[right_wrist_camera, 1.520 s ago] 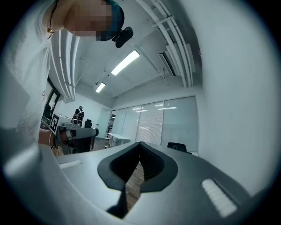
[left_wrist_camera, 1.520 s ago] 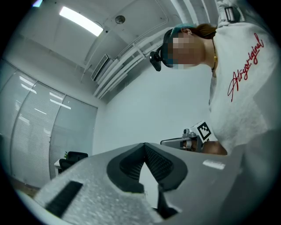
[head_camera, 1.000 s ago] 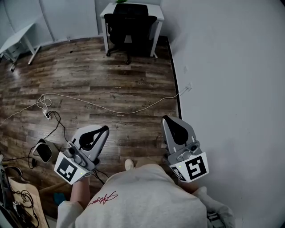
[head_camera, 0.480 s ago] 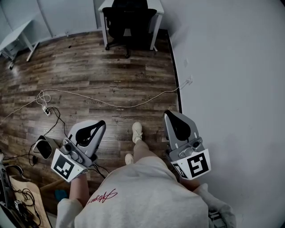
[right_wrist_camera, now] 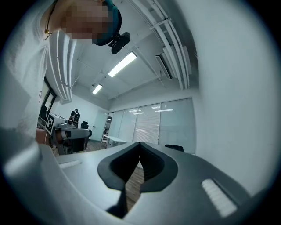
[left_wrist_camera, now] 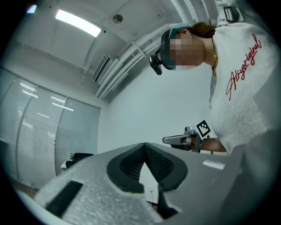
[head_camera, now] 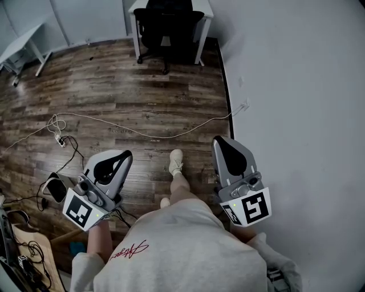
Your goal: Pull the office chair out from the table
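- Wood-plank flooring [head_camera: 114,97] fills most of my head view, with a white wall [head_camera: 296,102] running down its right edge.
- I find the black office chair [head_camera: 166,25] at the floor's far edge, near the far right corner. It is pushed in under the white table [head_camera: 201,8], and its base shows between the table's legs.
- In the right gripper view the chair is only a small dark shape [right_wrist_camera: 174,147] against the far glass partition.
- Both claws hang over the near edge of the floor, close to the carrier's body and well apart from the chair.
- My left gripper [head_camera: 125,157] is clenched and empty. In its own view the two dark pads meet at a point [left_wrist_camera: 144,148], and only the pale wall shows beyond them.
- My right gripper [head_camera: 220,141] is also clenched, just beside the wall. Its pads are pressed together [right_wrist_camera: 139,146] with nothing between them.
- The carrier's shoe [head_camera: 176,162] is planted on the planks between the two claws.
- A white cable [head_camera: 142,134] trails across the floor between the claws and the chair. It runs from the wall at the right edge to a power strip [head_camera: 60,142] near the left edge.
- A second white desk [head_camera: 23,43] stands at the far left corner.
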